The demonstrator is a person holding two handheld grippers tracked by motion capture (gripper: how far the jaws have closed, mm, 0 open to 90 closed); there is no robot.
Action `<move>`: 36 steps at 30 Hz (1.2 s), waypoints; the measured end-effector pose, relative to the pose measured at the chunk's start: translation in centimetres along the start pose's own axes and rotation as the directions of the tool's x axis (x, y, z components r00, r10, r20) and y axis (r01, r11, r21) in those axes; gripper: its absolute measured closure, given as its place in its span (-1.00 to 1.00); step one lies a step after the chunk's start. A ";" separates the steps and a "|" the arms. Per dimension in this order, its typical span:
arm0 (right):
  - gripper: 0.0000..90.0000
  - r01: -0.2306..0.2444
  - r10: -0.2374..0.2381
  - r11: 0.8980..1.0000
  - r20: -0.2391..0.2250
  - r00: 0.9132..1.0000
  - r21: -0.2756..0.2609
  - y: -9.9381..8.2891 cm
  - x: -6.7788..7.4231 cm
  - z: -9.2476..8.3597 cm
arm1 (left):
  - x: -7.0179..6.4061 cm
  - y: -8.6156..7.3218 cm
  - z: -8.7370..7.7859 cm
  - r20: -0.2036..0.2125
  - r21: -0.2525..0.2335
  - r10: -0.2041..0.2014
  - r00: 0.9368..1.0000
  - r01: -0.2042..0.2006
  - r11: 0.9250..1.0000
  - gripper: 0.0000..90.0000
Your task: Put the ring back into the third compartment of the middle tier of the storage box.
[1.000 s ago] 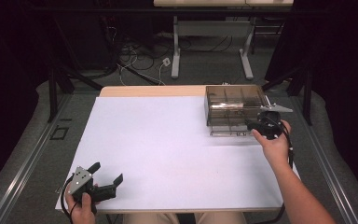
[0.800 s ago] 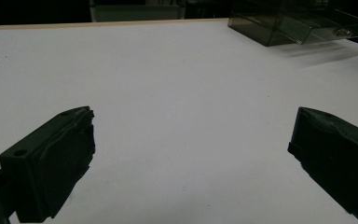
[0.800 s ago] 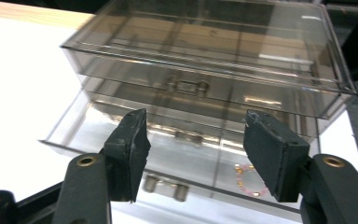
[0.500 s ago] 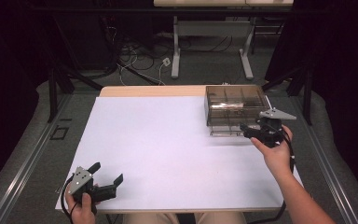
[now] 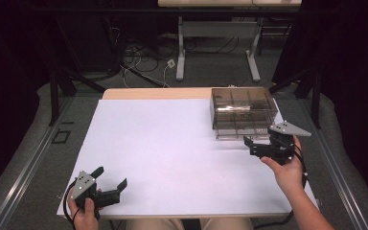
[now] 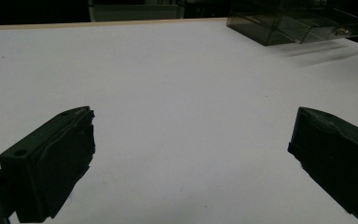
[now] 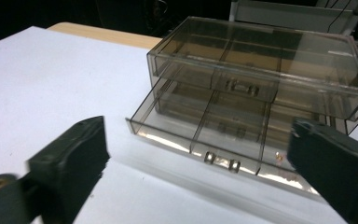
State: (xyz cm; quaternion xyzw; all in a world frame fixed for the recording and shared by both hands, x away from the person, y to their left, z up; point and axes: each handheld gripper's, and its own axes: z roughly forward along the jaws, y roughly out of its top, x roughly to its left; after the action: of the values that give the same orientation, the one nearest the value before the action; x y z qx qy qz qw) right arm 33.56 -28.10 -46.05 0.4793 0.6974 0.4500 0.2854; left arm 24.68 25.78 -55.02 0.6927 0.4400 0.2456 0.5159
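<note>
**Inspector A:** Item one: the smoky transparent plastic drawer cabinet (image 5: 242, 109) stands at the far right of the white tabletop (image 5: 172, 158), close to the far edge. In the right gripper view its lower drawer (image 7: 223, 140) is pulled partway out toward the camera; the upper drawer (image 7: 242, 84) sits flush in the housing.

**Inspector B:** Confirmed. The lower drawer is split by clear dividers into compartments, and two small metal fittings show on its front wall. I cannot tell whether anything lies inside the compartments.

**Inspector A:** Right gripper (image 5: 258, 146)?

**Inspector B:** Held in the person's right hand (image 5: 287, 167), just in front of the cabinet and apart from the drawer front. Its black jaws have just been opening and now stand wide, with nothing pressed between the pads. In its own view the drawer front lies beyond the gap, not touched by either jaw. The grey three-cornered plate (image 5: 290, 128) sits on top.

**Inspector A:** Left gripper (image 5: 109, 184)?

**Inspector B:** At the near left corner of the tabletop, well apart from the cabinet, held in the left hand (image 5: 84, 213). Jaws spread wide, nothing between them; in its own view bare white surface lies between them, with the cabinet at the far upper right.

**Inspector A:** Surroundings?

**Inspector B:** A strip of pale wood (image 5: 153, 93) shows along the far edge of the table; loose cables (image 5: 139, 67) lie on the floor beyond.
</note>
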 end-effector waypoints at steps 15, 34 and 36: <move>-1.00 0.080 -0.081 0.996 -0.011 0.997 -0.039 -2.6 2.6 -2.3 | -0.1 0.0 0.0 0.000 -0.003 0.002 1.000 -0.002 1.000 -0.99; -1.00 0.003 -0.002 0.999 0.022 1.000 -0.043 -8.3 3.3 -3.3 | -0.3 0.1 -0.2 0.001 -0.015 0.000 1.000 0.000 1.000 -0.99; -1.00 -0.016 0.018 0.999 0.041 0.999 -0.040 -9.0 2.9 -3.2 | -0.3 0.2 -0.2 0.001 -0.015 0.003 1.000 -0.003 1.000 -0.99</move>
State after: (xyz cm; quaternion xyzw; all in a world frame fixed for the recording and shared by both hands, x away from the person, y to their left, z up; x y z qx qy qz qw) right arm 26.15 -27.79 -52.70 0.4887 0.6782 0.4559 0.3055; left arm 24.41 25.57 -54.77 0.6897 0.4368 0.2495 0.5208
